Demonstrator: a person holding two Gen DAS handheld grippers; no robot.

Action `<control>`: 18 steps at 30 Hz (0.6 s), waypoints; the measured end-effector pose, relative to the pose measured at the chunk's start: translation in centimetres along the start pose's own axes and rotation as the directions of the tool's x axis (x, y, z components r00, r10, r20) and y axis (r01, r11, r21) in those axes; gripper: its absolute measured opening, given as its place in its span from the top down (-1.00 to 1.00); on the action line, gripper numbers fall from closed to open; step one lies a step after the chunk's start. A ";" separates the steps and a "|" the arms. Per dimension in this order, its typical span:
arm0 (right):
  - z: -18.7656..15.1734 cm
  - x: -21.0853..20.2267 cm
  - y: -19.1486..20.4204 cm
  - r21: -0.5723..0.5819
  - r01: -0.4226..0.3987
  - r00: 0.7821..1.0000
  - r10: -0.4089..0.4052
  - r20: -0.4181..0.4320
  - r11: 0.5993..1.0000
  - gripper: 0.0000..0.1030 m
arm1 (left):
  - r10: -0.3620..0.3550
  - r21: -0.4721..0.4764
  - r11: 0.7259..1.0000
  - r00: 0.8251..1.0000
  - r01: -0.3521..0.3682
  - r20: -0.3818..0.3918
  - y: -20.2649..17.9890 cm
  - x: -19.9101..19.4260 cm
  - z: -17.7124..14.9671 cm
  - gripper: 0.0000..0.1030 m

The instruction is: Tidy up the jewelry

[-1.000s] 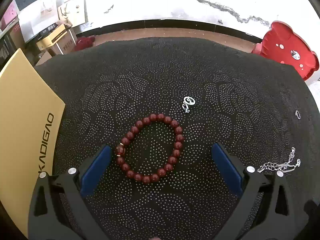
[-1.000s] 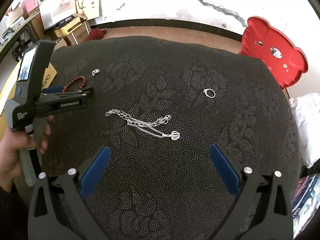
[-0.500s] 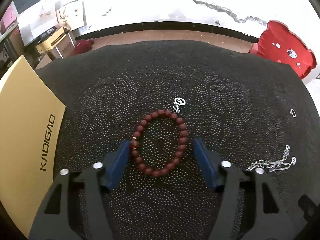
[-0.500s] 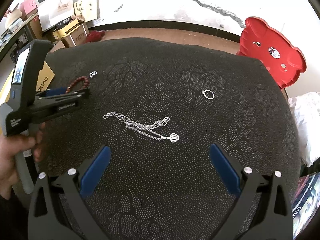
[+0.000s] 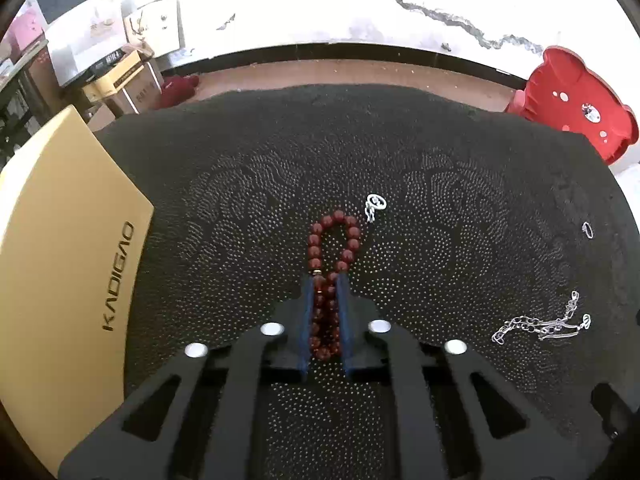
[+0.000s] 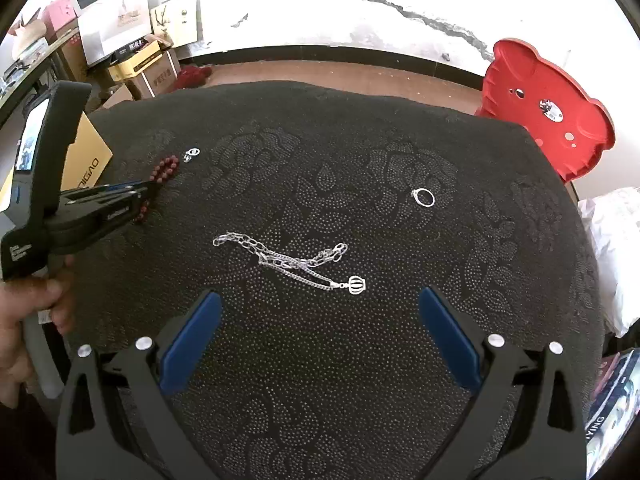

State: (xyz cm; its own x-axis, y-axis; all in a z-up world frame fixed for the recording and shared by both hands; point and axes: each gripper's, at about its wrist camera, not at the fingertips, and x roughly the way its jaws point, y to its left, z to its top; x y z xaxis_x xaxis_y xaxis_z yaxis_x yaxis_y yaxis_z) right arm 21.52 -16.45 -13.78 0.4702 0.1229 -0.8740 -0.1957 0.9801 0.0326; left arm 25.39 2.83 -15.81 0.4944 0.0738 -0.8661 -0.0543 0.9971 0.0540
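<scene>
The left gripper (image 5: 325, 280) has its blue pads pinched on the near half of the red bead bracelet (image 5: 333, 240), whose far loop pokes out past the fingertips onto the black cloth (image 5: 440, 152). A small silver charm (image 5: 375, 205) lies just beyond. The right gripper (image 6: 320, 300) gapes wide, with the silver chain (image 6: 288, 258) just past its tips.
</scene>
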 end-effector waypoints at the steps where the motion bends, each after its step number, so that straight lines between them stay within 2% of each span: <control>1: 0.0 0.1 0.0 0.001 0.000 1.000 0.000 -0.001 1.000 -0.86 | 0.006 0.004 1.000 1.000 -0.006 0.001 0.0 -0.2 0.1 1.00; 5: 0.0 0.8 -0.2 0.010 -0.009 1.000 0.009 -0.016 1.000 -0.86 | -0.034 -0.013 0.999 0.999 0.034 -0.030 0.5 -0.2 -0.1 1.00; 14: 0.1 1.8 0.4 0.001 -0.004 1.000 0.004 -0.026 1.000 -0.86 | -0.061 0.014 0.998 0.998 0.061 0.022 1.2 -2.6 -0.2 1.00; 16: 0.1 1.8 0.5 0.000 -0.008 1.000 0.008 -0.023 1.000 -0.86 | -0.048 0.019 0.999 0.998 0.047 0.038 1.0 -2.4 0.1 1.00; 18: 0.0 1.7 0.6 -0.004 -0.010 1.000 0.010 -0.023 1.000 -0.86 | -0.087 -0.010 0.996 0.995 0.087 0.039 1.0 -1.6 0.4 0.97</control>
State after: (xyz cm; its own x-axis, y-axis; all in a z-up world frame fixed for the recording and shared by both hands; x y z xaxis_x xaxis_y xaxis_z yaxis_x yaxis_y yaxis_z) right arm 22.24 -15.67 -15.27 0.4478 0.1294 -0.8847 -0.2037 0.9782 0.0400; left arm 24.84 3.66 -14.16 0.5311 -0.0123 -0.8472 -0.0197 0.9994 -0.0268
